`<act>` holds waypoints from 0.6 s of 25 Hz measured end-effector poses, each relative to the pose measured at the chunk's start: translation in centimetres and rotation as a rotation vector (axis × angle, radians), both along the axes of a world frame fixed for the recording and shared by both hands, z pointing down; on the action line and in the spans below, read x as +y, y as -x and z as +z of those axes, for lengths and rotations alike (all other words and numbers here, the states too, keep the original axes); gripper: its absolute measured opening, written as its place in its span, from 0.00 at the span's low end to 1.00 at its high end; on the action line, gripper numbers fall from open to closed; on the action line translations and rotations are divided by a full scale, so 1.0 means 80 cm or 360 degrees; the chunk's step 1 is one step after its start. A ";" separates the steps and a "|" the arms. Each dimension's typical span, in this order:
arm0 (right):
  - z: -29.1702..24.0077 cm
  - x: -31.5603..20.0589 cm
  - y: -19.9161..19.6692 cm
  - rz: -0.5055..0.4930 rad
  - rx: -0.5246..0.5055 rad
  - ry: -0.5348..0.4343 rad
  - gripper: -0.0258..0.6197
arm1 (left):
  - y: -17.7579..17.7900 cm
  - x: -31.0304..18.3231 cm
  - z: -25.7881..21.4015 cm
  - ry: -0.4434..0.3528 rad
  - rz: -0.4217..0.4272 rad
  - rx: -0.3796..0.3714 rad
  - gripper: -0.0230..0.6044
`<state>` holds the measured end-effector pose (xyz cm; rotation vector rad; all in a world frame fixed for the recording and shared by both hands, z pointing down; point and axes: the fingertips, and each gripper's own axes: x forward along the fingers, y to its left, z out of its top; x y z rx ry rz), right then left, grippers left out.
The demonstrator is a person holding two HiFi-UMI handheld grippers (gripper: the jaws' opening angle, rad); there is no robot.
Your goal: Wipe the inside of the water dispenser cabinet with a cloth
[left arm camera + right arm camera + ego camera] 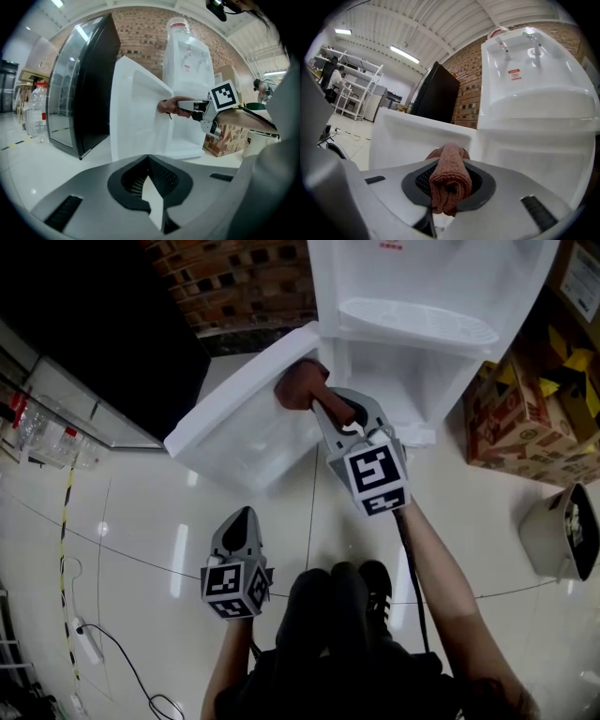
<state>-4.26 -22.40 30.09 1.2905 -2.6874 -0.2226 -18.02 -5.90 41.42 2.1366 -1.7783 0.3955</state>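
Note:
The white water dispenser (422, 287) stands ahead, its lower cabinet (403, 381) open and its white door (244, 418) swung out to the left. My right gripper (323, 399) is shut on a rolled red-brown cloth (302, 385), held at the door's upper edge beside the cabinet opening. In the right gripper view the cloth (450, 180) bulges out between the jaws, with the door (408, 140) just beyond. My left gripper (242, 517) hangs low over the floor near the person's knees, shut and holding nothing. From there I see the cloth (168, 106) against the door (140, 117).
A black glass-fronted fridge (94, 324) stands left of the dispenser. Cardboard boxes (544, 418) sit to its right, with a pale bin (562, 531) nearer. A power strip and cable (86, 643) lie on the floor at lower left. A brick wall (234, 277) is behind.

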 end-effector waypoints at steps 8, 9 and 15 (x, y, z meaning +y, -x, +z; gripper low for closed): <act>-0.011 0.067 0.046 -0.0262 -0.0088 0.0021 0.17 | 0.010 0.002 0.002 0.0005 -0.0030 -0.0001 0.00; -0.007 0.088 0.064 -0.0348 -0.0089 0.0039 0.17 | 0.012 0.002 0.003 0.0007 -0.0037 0.0003 0.00; 0.063 0.156 0.145 -0.0645 0.0014 0.0161 0.17 | 0.020 0.006 0.016 0.0019 -0.0058 0.0012 0.00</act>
